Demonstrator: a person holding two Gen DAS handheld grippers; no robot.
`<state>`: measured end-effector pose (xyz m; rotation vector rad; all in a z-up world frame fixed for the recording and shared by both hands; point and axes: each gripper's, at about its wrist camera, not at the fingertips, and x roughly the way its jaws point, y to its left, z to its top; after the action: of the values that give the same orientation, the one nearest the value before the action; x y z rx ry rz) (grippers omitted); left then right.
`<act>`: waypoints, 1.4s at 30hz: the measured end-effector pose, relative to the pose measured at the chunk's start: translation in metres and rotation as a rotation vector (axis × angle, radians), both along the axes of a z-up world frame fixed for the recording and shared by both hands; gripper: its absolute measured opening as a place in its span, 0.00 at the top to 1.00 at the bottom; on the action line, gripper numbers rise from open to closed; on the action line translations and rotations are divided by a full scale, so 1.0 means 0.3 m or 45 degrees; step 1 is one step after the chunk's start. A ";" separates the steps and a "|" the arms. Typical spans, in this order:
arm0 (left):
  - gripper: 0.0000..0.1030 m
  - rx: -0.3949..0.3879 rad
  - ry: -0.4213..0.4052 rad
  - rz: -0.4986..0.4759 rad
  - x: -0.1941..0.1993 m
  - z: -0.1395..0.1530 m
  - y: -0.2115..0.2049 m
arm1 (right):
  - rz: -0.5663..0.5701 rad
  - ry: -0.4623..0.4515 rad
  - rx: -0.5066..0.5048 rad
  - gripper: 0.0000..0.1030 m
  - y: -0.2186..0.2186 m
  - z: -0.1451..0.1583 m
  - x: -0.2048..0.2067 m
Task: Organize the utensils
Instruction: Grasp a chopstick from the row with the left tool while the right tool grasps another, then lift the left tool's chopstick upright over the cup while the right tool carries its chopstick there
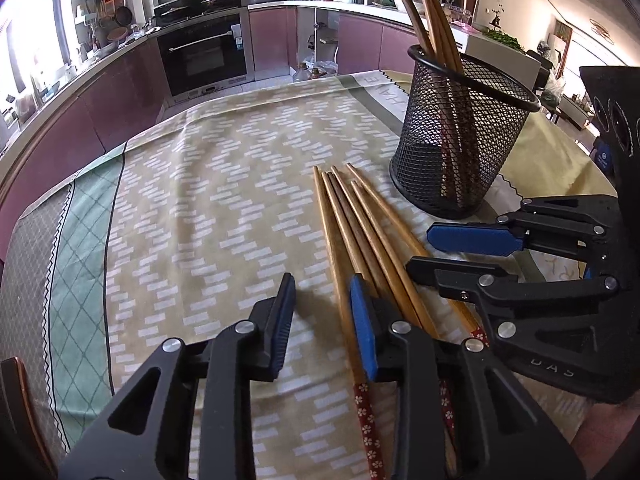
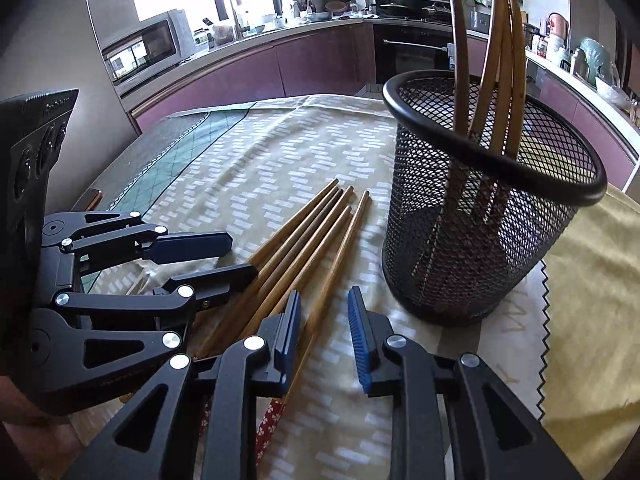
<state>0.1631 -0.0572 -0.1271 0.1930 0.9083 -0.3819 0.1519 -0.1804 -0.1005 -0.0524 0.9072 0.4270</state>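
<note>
Several wooden chopsticks (image 1: 360,224) (image 2: 304,232) with red flowered ends lie side by side on the tablecloth. To their right stands a black mesh holder (image 1: 460,152) (image 2: 480,240) with several chopsticks (image 1: 432,20) (image 2: 500,60) upright in it. My left gripper (image 1: 322,300) (image 2: 240,256) is low over the near part of the bundle. Its jaws are apart, and the leftmost chopstick lies between them beside the right pad. My right gripper (image 2: 324,300) (image 1: 420,250) straddles the rightmost chopstick with a gap left on its right side.
A beige patterned tablecloth (image 1: 200,200) (image 2: 280,152) covers the table, with a yellow cloth (image 2: 592,320) under its right side. Purple kitchen cabinets and an oven (image 1: 204,52) lie beyond the far table edge. The two grippers stand close together over the chopsticks.
</note>
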 end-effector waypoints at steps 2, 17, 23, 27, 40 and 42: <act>0.77 0.000 -0.002 0.001 0.008 -0.001 -0.008 | -0.009 0.000 0.004 0.81 -0.003 -0.002 0.003; 0.92 -0.080 0.018 0.061 0.002 0.000 0.009 | -0.066 0.067 0.185 0.94 -0.106 -0.006 0.002; 0.93 -0.121 0.020 0.065 -0.021 0.023 0.038 | -0.049 0.056 0.232 0.94 -0.133 0.016 -0.024; 0.93 -0.158 0.010 0.063 -0.041 0.055 0.058 | -0.031 0.047 0.269 0.94 -0.145 0.035 -0.042; 0.93 -0.261 -0.077 0.017 -0.124 0.196 0.092 | 0.014 -0.057 0.353 0.94 -0.189 0.141 -0.105; 0.93 -0.277 -0.093 0.009 -0.135 0.221 0.094 | 0.015 -0.075 0.369 0.94 -0.201 0.157 -0.113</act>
<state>0.1224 -0.0290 -0.0608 0.0035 0.7893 -0.4611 0.1181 -0.2406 -0.0533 0.1937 0.7801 0.5613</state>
